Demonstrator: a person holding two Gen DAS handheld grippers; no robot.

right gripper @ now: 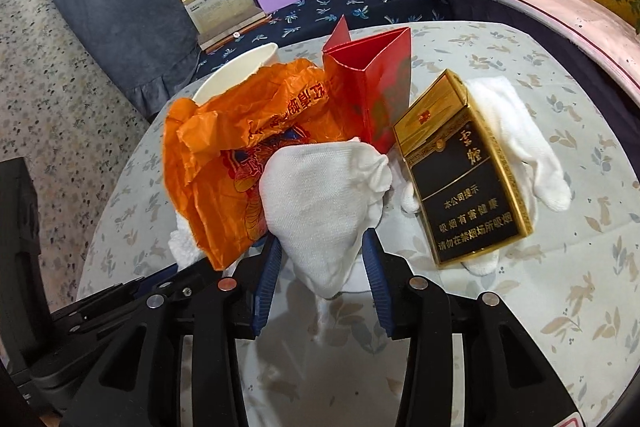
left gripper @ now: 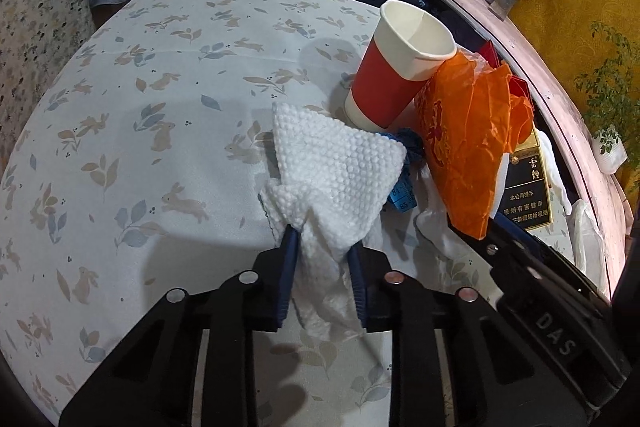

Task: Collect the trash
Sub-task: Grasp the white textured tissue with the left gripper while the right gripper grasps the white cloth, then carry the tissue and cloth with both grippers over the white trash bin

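White textured cloth [left gripper: 336, 171] sits pinched between my left gripper's [left gripper: 322, 247] blue jaws, lifted over the tablecloth [left gripper: 140, 147]. My right gripper [right gripper: 320, 251] clamps a white glove [right gripper: 320, 203]. Trash crowds together just beyond: a red cup [left gripper: 396, 67], an orange bag [right gripper: 224, 163], a red box [right gripper: 372, 87], and a cigarette pack [right gripper: 460, 171] lying on another glove [right gripper: 520, 147].

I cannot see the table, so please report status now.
Left tongs shut on bumpy white cloth. Right tongs shut on white glove. Paper cup, orange bag, cigarette box crowd close.
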